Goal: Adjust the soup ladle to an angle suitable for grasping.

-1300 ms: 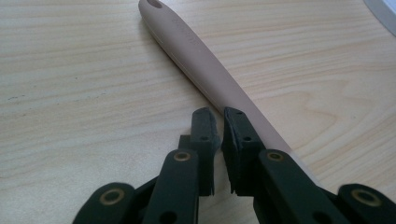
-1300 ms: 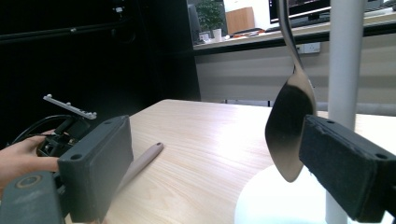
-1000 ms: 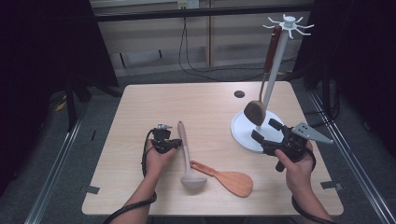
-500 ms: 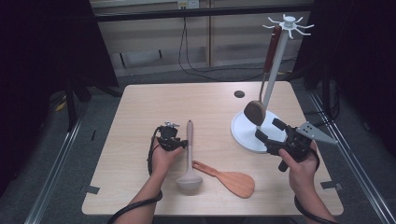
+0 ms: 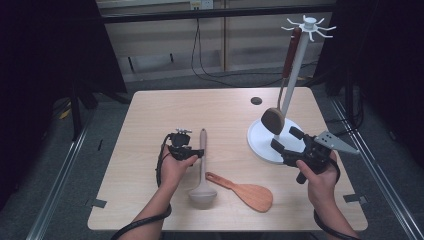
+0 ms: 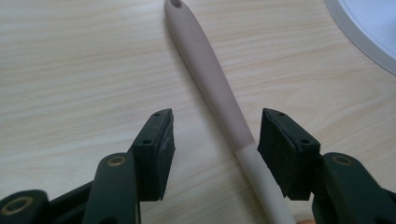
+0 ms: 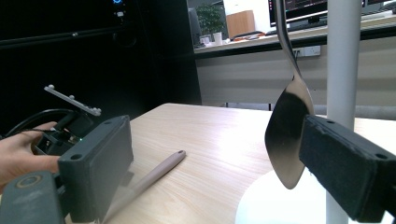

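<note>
The ladle [image 5: 202, 170] is lying flat on the surface [image 5: 150, 115], handle pointing to twelve o'clock, bowl to six. The left claw [image 6: 212, 154] is straddling its handle, jaws just opening, not pressing.

No readable text, labels, brands or numbers anywhere. Monitor [image 7: 299, 8] at 1 o'clock in the right gripper view carries coloured lines of writing, too small and blurred to read. Nothing printed on the table [image 5: 150, 120].
</note>
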Demonstrator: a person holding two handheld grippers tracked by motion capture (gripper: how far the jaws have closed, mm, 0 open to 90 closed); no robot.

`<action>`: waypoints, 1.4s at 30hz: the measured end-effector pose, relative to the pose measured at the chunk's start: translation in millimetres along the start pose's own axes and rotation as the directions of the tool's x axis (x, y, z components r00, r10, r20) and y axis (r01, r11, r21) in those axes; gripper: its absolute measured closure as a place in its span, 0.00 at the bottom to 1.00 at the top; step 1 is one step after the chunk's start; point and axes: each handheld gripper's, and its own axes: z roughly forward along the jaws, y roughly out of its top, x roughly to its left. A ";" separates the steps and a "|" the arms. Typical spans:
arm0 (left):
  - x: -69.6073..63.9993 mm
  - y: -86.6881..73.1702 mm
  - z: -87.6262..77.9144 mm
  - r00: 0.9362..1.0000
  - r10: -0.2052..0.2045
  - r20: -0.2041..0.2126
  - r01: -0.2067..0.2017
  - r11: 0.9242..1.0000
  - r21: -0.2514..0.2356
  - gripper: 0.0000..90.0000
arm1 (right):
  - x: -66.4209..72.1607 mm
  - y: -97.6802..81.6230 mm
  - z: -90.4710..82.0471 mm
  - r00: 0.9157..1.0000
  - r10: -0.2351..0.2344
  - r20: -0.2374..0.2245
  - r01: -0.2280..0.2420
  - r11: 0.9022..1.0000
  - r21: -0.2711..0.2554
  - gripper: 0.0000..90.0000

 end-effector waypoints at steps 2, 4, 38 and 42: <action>-4.3 0.9 4.1 1.000 -0.008 0.004 0.008 1.000 0.012 0.51 | -0.3 0.3 -0.7 1.000 0.001 -0.001 -0.001 1.000 -0.002 0.11; -7.1 2.3 7.9 1.000 -0.015 0.010 0.015 0.998 0.058 0.51 | -1.0 0.5 -1.1 1.000 0.003 0.002 -0.003 1.000 -0.004 0.11; 1.3 2.6 -49.9 0.991 -0.061 0.119 0.070 0.995 -0.074 0.85 | 5.1 -1.1 1.8 0.999 0.015 -0.029 -0.015 1.000 0.001 0.11; 3.3 -0.5 -62.3 0.987 -0.046 0.151 0.067 0.988 -0.137 0.85 | 7.7 -3.0 4.9 0.999 0.015 -0.043 -0.015 1.000 0.008 0.11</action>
